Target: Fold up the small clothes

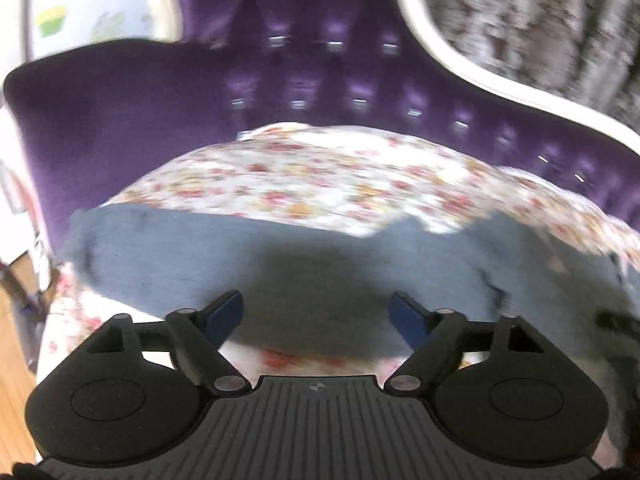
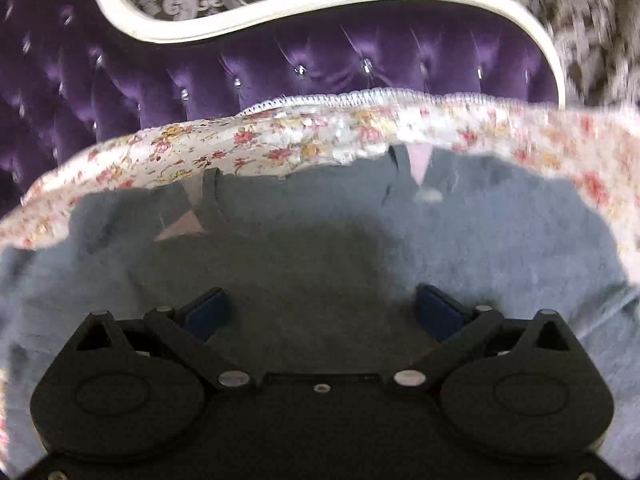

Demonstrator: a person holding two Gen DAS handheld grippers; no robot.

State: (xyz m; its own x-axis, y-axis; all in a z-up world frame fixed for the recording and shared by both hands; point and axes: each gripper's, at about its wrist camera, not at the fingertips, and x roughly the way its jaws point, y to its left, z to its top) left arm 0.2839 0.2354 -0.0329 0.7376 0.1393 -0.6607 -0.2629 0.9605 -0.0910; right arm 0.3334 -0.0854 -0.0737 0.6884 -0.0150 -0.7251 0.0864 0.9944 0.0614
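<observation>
A grey-blue garment (image 1: 320, 252) lies spread flat on a floral cover (image 1: 320, 172). My left gripper (image 1: 316, 314) is open and empty, its blue pads (image 1: 224, 314) hovering over the garment's near edge. In the right wrist view the same garment (image 2: 480, 232) fills the middle, with a pink patch near its neck (image 2: 418, 164) and another pink bit at the left (image 2: 182, 228). My right gripper (image 2: 322, 306) is open and empty just above the cloth. Both views are blurred.
A purple tufted headboard (image 1: 300, 64) with a white frame (image 2: 280, 8) rises behind the floral cover (image 2: 280, 140). Patterned grey wallpaper (image 1: 540, 20) lies beyond. A wooden floor strip (image 1: 12, 340) shows at the far left.
</observation>
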